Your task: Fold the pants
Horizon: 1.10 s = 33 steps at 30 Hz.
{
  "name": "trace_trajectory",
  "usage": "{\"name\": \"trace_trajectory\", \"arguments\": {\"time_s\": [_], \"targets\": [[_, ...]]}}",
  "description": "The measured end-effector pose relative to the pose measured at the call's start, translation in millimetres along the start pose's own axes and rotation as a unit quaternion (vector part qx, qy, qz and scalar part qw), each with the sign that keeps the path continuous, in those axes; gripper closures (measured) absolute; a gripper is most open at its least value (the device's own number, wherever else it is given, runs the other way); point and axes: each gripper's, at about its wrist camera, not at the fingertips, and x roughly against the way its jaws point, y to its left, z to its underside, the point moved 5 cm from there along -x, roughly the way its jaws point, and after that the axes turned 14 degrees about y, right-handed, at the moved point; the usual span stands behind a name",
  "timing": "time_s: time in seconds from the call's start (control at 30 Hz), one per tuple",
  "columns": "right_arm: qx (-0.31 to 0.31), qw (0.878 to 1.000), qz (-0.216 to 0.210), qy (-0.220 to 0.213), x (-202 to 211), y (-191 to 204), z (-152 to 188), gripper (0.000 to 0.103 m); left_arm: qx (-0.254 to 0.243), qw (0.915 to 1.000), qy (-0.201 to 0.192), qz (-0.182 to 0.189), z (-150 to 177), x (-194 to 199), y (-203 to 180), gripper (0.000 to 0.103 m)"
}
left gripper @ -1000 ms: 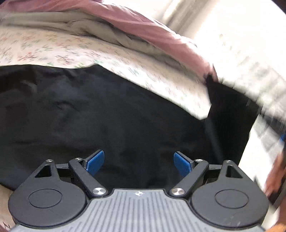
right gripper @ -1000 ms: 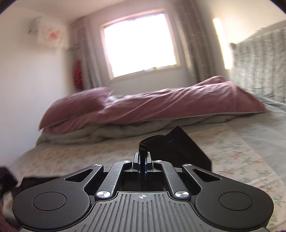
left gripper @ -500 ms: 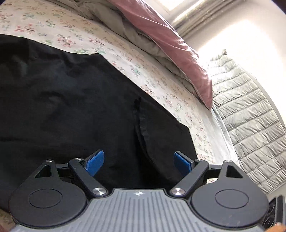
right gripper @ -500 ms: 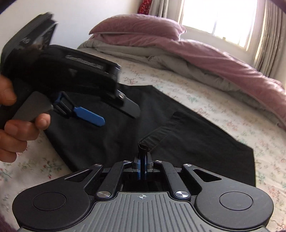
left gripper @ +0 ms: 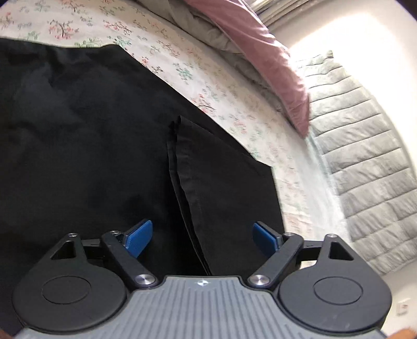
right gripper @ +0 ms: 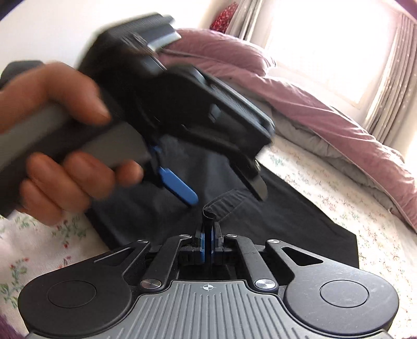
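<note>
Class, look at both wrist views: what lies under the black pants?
The black pants lie on a floral bedsheet, which shows all round their edges. Whatever is beneath the cloth's middle is covered and cannot be seen.

Black pants (left gripper: 91, 135) on white sheet (left gripper: 208, 78) sprigged with small pink and green flowers. Mauve duvet (right gripper: 325, 109) over grey underside along sheet's far edge. Pale grey quilt (left gripper: 365, 161), stitched in bands, at right edge. Black grippers (left gripper: 200, 234) with blue pads (left gripper: 138, 236) and ribbed grey bodies. Red patterned cloth (right gripper: 224, 17) by cream curtain (right gripper: 396, 67).
</note>
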Motion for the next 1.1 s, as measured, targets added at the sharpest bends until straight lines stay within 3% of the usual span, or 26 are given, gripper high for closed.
{"name": "trace_trajectory", "arguments": {"time_s": [0.13, 0.23, 0.3, 0.63, 1.1], "targets": [[-0.007, 1.0, -0.001, -0.01, 9, 1, -2, 0.099, -0.029, 0.9994, 0.012, -0.013, -6, -8, -13, 0.019], [-0.01, 1.0, -0.002, -0.021, 17, 2, -6, 0.099, -0.043, 0.9982, 0.022, -0.036, -9, -15, -21, 0.044], [-0.015, 1.0, 0.0, -0.027, 23, 2, -9, 0.099, -0.059, 0.9963, 0.024, -0.058, -6, -15, -22, 0.069], [-0.029, 0.998, 0.004, -0.05, 50, 9, -11, 0.099, -0.099, 0.9902, -0.02, -0.096, -6, 17, -24, 0.071], [-0.007, 0.996, -0.029, -0.082, 45, 54, -59, 0.099, -0.143, 0.9783, -0.061, -0.137, -11, 75, 5, 0.072]]}}
